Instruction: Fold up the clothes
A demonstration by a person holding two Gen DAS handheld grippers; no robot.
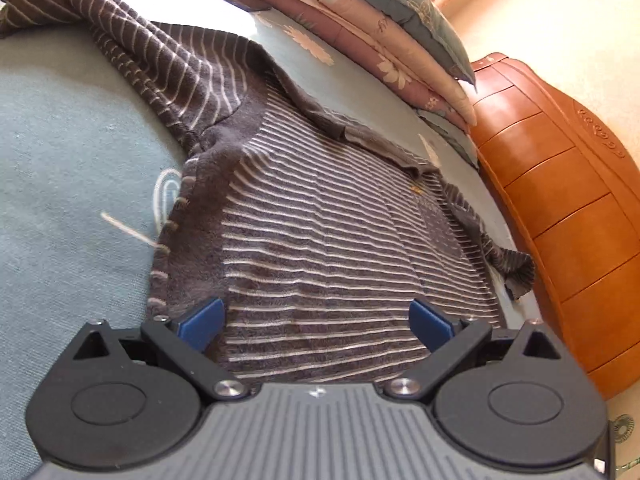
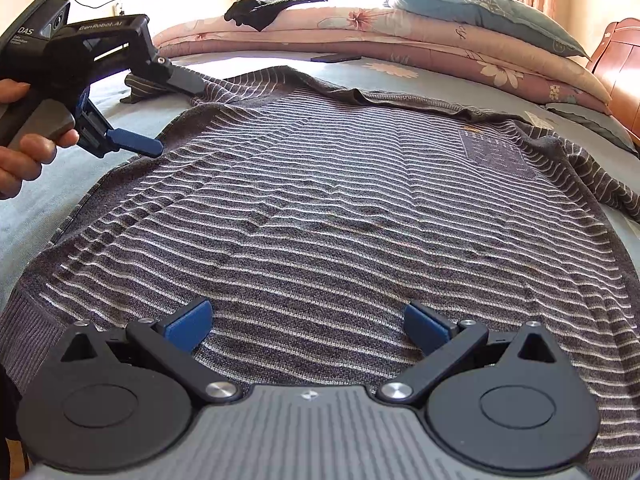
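Lying flat on the pale blue-green bed sheet, the grey-brown knitted sweater with thin white stripes is spread with its body open, and nothing is folded over the body yet. At the left, a person's hand holds the left gripper; its blue-tipped fingers stand wide apart and empty, low over the sweater's left shoulder area, and one sleeve runs away beyond it, bunched on the sheet. In the middle, the right gripper hovers over the lower part of the body, also wide open and holding nothing. At the right, the other sleeve falls toward the bed's edge near the orange wooden footboard. The knit looks soft, thick and rather heavy, so I judge it will sag and stretch when lifted. Good places to take hold seem to be the shoulder seam and the ribbed hem, where the cloth is firmer.
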